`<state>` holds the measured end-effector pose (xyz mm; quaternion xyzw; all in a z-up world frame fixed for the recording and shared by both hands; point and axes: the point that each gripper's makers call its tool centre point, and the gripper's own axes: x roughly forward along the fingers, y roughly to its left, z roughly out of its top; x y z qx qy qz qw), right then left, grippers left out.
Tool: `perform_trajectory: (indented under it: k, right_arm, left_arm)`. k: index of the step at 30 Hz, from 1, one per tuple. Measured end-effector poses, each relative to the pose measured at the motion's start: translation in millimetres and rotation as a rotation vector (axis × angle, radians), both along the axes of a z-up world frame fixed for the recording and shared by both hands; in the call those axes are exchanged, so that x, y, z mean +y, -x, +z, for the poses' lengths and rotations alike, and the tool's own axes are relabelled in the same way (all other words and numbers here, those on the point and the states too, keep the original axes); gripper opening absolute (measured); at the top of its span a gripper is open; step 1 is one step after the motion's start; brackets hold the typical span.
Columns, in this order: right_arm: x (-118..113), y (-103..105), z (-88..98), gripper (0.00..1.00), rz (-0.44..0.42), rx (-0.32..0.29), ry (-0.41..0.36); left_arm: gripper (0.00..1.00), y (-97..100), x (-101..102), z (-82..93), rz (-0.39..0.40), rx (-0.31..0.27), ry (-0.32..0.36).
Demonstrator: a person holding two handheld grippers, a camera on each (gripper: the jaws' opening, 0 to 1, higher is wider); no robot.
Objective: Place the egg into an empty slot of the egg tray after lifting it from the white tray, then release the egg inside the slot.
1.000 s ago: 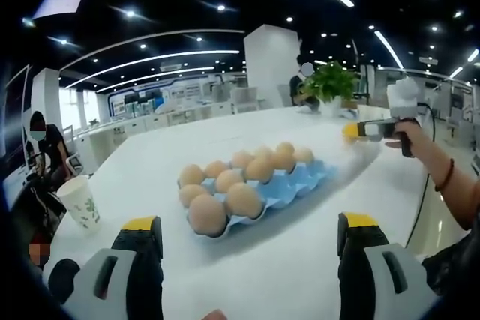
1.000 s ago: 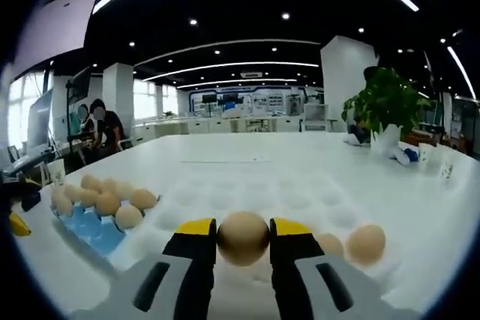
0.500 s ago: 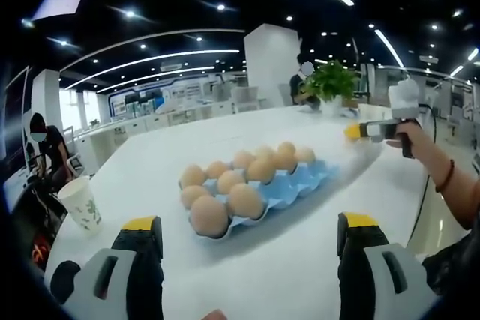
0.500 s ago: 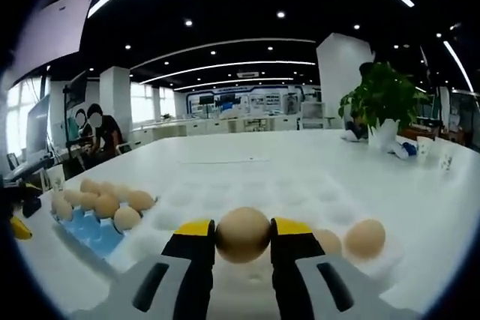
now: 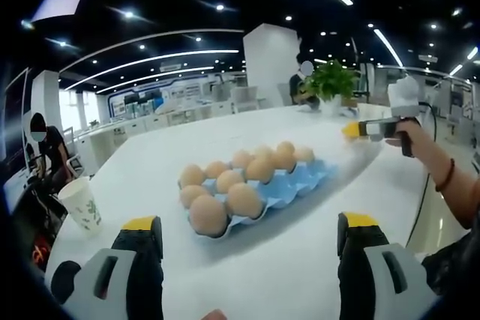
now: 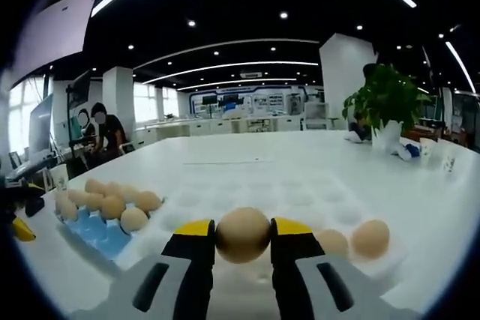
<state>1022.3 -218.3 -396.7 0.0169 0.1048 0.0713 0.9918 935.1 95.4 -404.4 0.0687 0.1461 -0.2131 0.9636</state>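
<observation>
In the right gripper view my right gripper (image 6: 242, 234) is shut on a brown egg (image 6: 243, 234), held above the white tray (image 6: 285, 192). Two more eggs (image 6: 371, 237) lie in that tray at the right. The blue egg tray (image 6: 94, 231) sits to the left with several eggs in it. In the left gripper view the blue egg tray (image 5: 296, 183) lies mid-table, its near and left slots filled with eggs (image 5: 208, 215). My left gripper (image 5: 247, 234) stands open in front of it, jaws wide apart. The right gripper (image 5: 367, 130) shows at the far right in a person's hand.
A paper cup (image 5: 79, 201) stands at the table's left edge. A potted plant (image 6: 386, 106) and small cups (image 6: 444, 161) sit at the far right of the table. A seated person (image 6: 101, 133) is in the background left.
The right gripper view has shifted slightly, with the egg still gripped. The left gripper has stayed put.
</observation>
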Motion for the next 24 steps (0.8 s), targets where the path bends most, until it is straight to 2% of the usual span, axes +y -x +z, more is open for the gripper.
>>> perform_trajectory:
  k: [15,24]
  right_arm:
    - [39.1,4.7,0.5,0.3,0.089,0.002,0.002]
    - [73.1,9.3,0.5,0.3,0.176,0.003,-0.002]
  left_arm:
    - [0.99,3.3,-0.3,0.0,-0.005,0.0,-0.005]
    - [0.99,4.6,-0.7,0.3,-0.014,0.001,-0.011]
